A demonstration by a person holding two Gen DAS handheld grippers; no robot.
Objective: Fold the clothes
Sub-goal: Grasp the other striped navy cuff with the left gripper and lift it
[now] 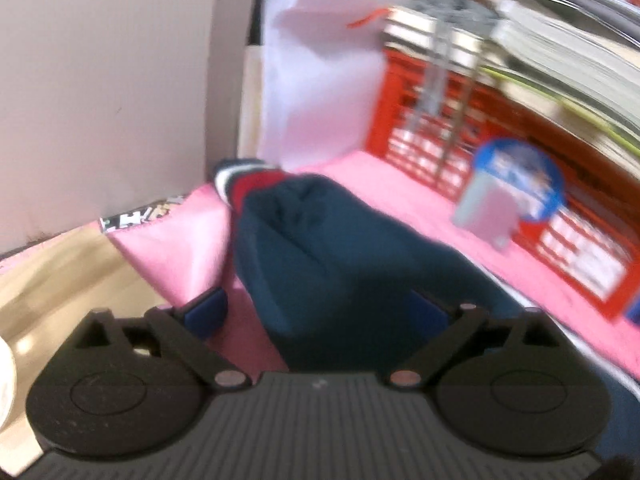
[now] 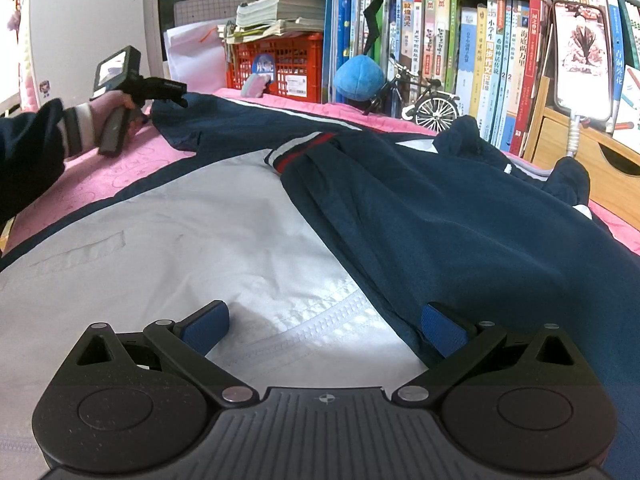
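Observation:
A navy and white jacket lies spread on a pink cover. One sleeve with a red, white and navy cuff lies folded across the body. My right gripper is open, low over the white panel at the navy edge. My left gripper is open, and a navy sleeve with a striped cuff lies between and beyond its fingers. In the right wrist view the left gripper sits at the jacket's far left corner, held in a hand.
A red crate stacked with papers, a blue plush, a model bicycle and a row of books line the back. A wooden box stands at the right. A white wall and wooden surface lie left.

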